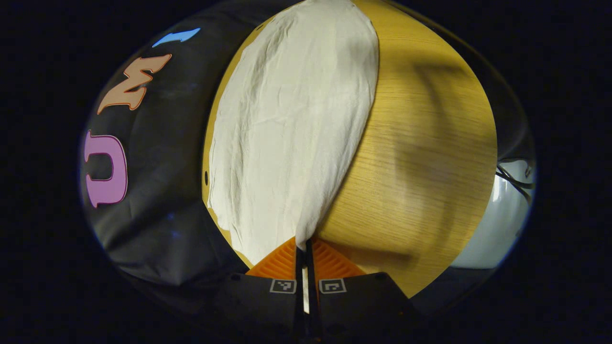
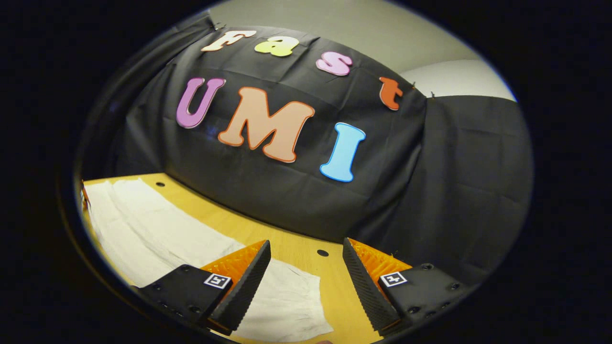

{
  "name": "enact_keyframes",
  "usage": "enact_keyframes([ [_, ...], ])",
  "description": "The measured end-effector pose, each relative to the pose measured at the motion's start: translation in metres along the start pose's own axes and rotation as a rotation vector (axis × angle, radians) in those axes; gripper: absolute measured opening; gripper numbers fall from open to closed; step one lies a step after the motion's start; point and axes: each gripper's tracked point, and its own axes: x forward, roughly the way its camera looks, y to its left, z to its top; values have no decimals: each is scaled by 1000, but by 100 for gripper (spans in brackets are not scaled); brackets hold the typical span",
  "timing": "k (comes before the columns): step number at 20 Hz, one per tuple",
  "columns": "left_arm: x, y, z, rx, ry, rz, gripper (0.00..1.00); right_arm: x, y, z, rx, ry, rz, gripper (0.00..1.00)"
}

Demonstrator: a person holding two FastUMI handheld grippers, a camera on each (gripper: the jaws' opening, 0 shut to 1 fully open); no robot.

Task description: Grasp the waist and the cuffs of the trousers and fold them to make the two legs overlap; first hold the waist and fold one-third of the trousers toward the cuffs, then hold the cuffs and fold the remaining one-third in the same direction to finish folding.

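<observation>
In the left gripper view, the left gripper (image 1: pixel 304 248) has its two fingers pressed close together, and a bit of the white trousers (image 1: pixel 291 129) is pinched between them. From that pinched spot the trousers stretch straight away from the gripper, long and flat, across the wooden table (image 1: pixel 425 157). The cloth is narrow at the fingers and gets wider farther off. It lies near the table edge on this gripper's left side, and bare wood is on its right. In the right gripper view, the right gripper (image 2: pixel 306 267) has its fingers spread wide apart, with nothing between them. It hangs above the table (image 2: pixel 296 248). One end of the trousers (image 2: pixel 158 229) lies under its left finger, and the long cloth runs away to the gripper's left, toward the far table corner. The cloth looks wrinkled.
</observation>
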Motion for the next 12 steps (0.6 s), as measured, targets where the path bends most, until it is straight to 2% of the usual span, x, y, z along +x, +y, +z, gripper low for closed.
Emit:
enact_keyframes([
  [6, 1, -2, -1, -50, 0, -9, 0, -21, 11, -54, -326, 86, 181, 97],
  [12, 0, -2, 0, -47, 7, -7, 0, -41, 23, -129, -538, 209, 378, 97],
])
